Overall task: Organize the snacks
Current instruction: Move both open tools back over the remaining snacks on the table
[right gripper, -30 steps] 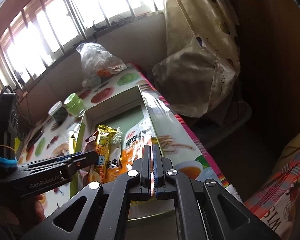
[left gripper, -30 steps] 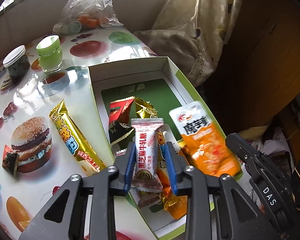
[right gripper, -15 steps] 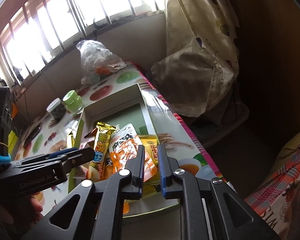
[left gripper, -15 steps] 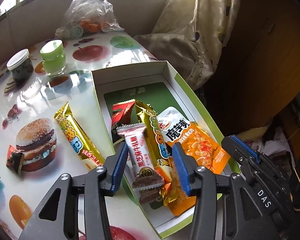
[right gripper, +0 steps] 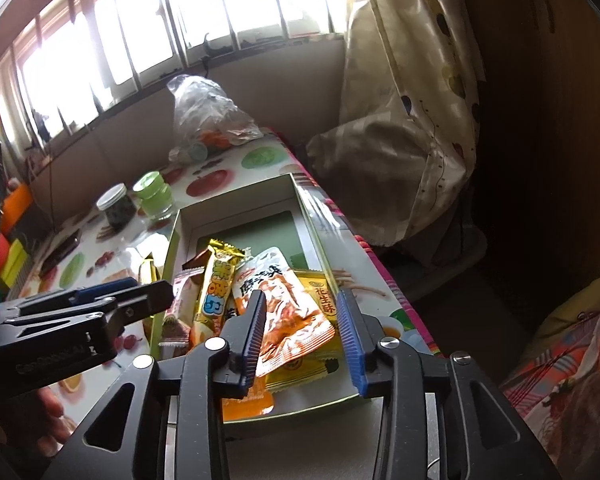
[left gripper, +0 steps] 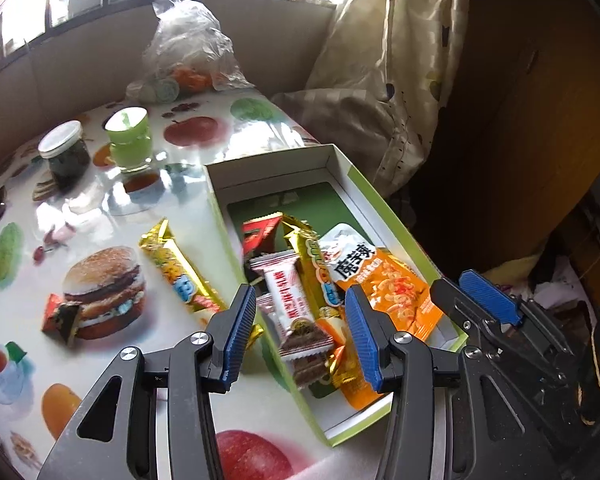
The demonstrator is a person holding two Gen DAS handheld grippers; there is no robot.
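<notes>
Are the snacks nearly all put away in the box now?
Mostly. The box already holds several packets, including the orange pouch and the white bar. Neither the left gripper nor the opening right gripper holds anything. The gold bar and a small red packet remain on the table.

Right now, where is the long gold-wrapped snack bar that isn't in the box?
In the left wrist view, the gold-wrapped snack bar lies on the table, between the printed burger picture and the white box's left wall.

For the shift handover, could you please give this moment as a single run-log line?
left tool: open, empty | right tool: opening, empty | green-rimmed white cardboard box: holds snack packets | gold foil bar: on table
</notes>
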